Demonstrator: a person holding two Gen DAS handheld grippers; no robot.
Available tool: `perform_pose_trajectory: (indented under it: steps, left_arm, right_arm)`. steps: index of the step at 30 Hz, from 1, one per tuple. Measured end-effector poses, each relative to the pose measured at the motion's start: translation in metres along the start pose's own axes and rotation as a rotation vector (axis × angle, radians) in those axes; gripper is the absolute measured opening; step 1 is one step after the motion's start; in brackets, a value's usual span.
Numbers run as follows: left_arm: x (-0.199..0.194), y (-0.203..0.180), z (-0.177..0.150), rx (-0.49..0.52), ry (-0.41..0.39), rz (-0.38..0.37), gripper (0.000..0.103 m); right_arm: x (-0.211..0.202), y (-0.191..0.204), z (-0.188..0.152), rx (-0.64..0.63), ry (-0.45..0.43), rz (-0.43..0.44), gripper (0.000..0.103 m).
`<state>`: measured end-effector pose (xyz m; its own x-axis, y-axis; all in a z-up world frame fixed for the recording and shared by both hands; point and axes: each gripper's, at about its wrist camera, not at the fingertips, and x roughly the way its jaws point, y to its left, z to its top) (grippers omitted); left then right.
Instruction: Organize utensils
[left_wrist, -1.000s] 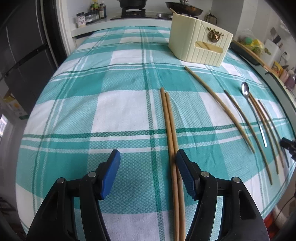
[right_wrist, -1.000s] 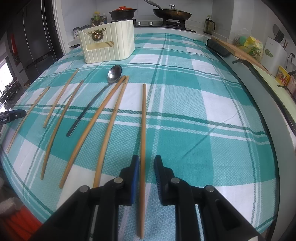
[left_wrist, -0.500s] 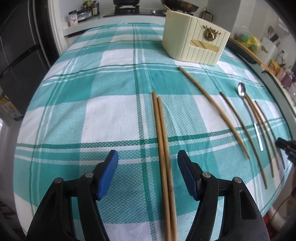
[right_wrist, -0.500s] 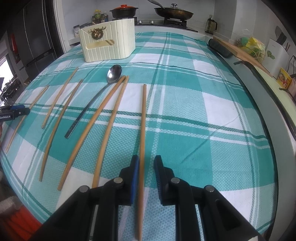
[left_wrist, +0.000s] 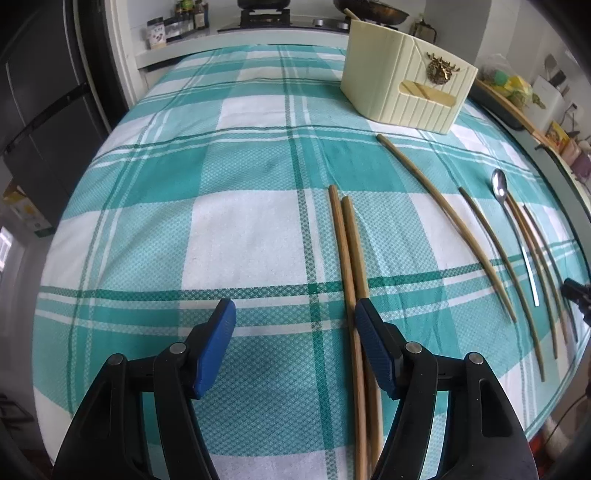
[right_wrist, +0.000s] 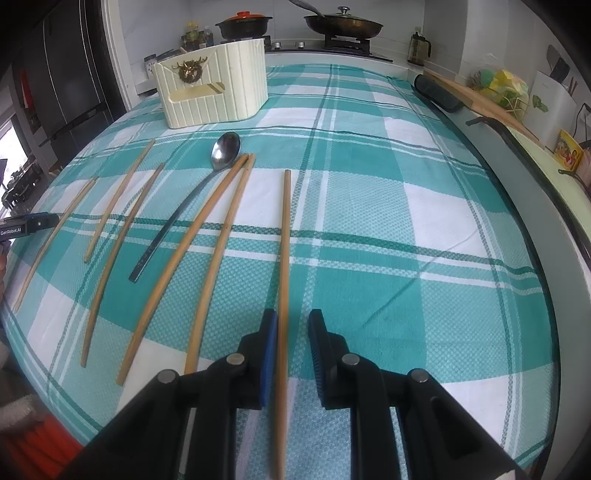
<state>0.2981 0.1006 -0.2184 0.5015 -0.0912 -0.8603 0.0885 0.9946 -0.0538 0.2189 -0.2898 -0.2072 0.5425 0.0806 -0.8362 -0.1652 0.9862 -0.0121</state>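
Several wooden chopsticks and a metal spoon (right_wrist: 224, 152) lie on a teal checked tablecloth (left_wrist: 243, 236). A cream utensil holder (left_wrist: 404, 94) stands at the far side and also shows in the right wrist view (right_wrist: 212, 90). My left gripper (left_wrist: 295, 347) is open, low over the cloth, with a pair of chopsticks (left_wrist: 351, 258) running just inside its right finger. My right gripper (right_wrist: 291, 350) is partly open with a single chopstick (right_wrist: 284, 266) lying between its fingers, close to the left one; the right finger stands apart from it.
The table's edge runs along the right (right_wrist: 524, 221). A stove with a pan (right_wrist: 343, 24) and a pot (right_wrist: 243, 24) stands behind the table. A cutting board (right_wrist: 480, 99) and kitchen items sit on the right counter. A dark fridge (left_wrist: 40, 110) stands left.
The right gripper's jaws have opened wider around the single chopstick. The left gripper has shifted so the chopstick pair lies by its right finger again, after sitting more centred half a second ago.
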Motion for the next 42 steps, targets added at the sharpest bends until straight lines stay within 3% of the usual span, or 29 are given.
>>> perform_pose_trajectory:
  steps: [4,11,17,20,22,26,27,30,35,42]
  left_arm:
    - [0.004,-0.011,-0.001,0.066,0.015,0.048,0.07]
    - [0.008,-0.018,0.008,0.107,0.037,0.045,0.07]
    - [0.021,-0.025,0.032,0.137,0.06,0.0,0.062]
    - [0.027,-0.028,0.047,0.146,0.079,-0.018,0.051]
    - [0.032,-0.032,0.056,0.158,0.095,-0.022,0.035]
    - [0.042,-0.04,0.072,0.178,0.122,-0.022,0.019]
    - [0.043,-0.041,0.075,0.175,0.129,-0.039,0.005]
    - [0.045,-0.043,0.078,0.166,0.126,-0.037,0.003]
    - [0.018,-0.035,0.081,0.099,0.046,-0.072,0.003]
    - [-0.074,-0.023,0.092,0.017,-0.158,-0.149,0.003]
  right_arm:
    - [0.0,0.0,0.0,0.001,-0.002,0.002,0.018]
    - [0.001,0.0,0.0,-0.023,0.005,0.001,0.018]
    - [0.015,0.004,0.023,-0.106,0.037,0.019,0.019]
    - [0.03,0.005,0.048,-0.115,0.064,0.03,0.019]
    - [0.041,0.007,0.065,-0.127,0.079,0.045,0.019]
    - [0.06,0.012,0.093,-0.146,0.09,0.058,0.019]
    - [0.064,0.012,0.099,-0.14,0.094,0.063,0.018]
    - [0.073,0.011,0.113,-0.115,0.097,0.072,0.006]
    - [0.067,-0.004,0.123,0.008,0.064,0.137,0.006]
    - [-0.017,-0.017,0.134,0.066,-0.116,0.215,0.006]
